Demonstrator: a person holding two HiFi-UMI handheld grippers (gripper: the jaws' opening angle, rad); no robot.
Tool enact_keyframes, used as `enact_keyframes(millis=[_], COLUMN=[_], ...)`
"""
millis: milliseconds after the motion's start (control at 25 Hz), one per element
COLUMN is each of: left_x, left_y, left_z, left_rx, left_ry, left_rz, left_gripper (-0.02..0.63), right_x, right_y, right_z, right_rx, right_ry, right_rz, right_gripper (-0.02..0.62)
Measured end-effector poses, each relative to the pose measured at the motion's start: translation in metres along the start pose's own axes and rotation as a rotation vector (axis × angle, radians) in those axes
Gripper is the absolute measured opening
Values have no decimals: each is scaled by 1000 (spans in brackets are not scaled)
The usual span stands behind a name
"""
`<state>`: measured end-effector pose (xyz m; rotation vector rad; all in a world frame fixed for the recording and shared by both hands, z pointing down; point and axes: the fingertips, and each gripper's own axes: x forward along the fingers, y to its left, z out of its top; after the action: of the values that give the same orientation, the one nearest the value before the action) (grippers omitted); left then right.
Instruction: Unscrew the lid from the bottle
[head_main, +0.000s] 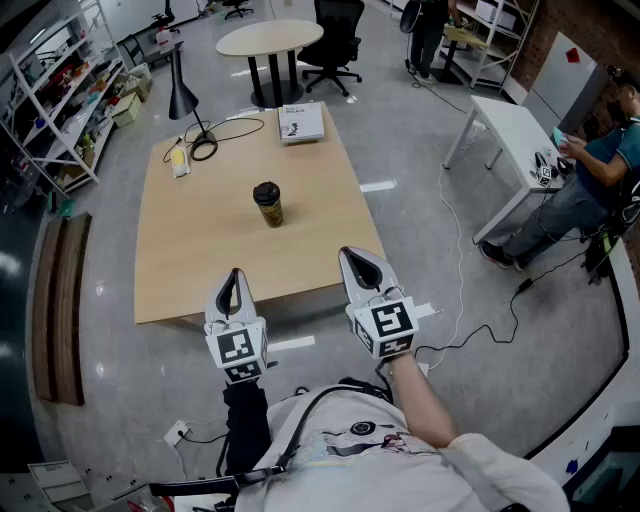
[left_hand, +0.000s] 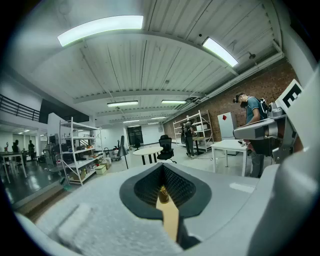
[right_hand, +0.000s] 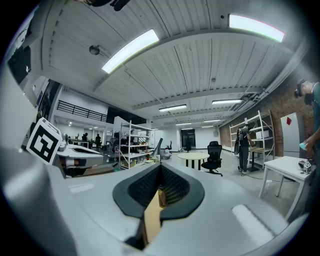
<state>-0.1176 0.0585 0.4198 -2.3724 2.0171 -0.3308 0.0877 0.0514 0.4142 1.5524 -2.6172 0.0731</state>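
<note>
We cannot read the print on the white book (head_main: 301, 122) at the far end of the table (head_main: 190, 250) in the head view. The small yellow thing (head_main: 179, 158) toward the table's upper left corner is too small to name. The top edge cuts off a standing person (head_main: 428, 35) above the waist, and the right edge clips a seated person (head_main: 600, 160). In the gripper views, the grey bodies of the left gripper (left_hand: 163, 170) and right gripper (right_hand: 161, 170) hide most of the table, so only a sliver of the bottle (left_hand: 163, 194) shows.

Matt, probably wooden table (head_main: 200, 250)
</note>
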Motion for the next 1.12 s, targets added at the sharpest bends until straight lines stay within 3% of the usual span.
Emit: enact_keyframes(millis=[320,720,920,1120], left_x=[4,0,3,12], left_y=[5,-8,-37,-57], left_z=[-5,2,14,13], left_rx=[-8,4,8,-22], left_ry=[11,-36,-87,-80], left_rz=[-10,-31,-87,-126], left_gripper=[2,3,178,316], right_x=[2,-4,-9,-9], right_y=[2,-6,-16,-18], right_z=[2,5,3,-1], right_rx=[-5,25,30,33], right_ry=[-8,-48,-50,-38], right_rz=[-10,-2,46,154], right_gripper=[3,6,11,168])
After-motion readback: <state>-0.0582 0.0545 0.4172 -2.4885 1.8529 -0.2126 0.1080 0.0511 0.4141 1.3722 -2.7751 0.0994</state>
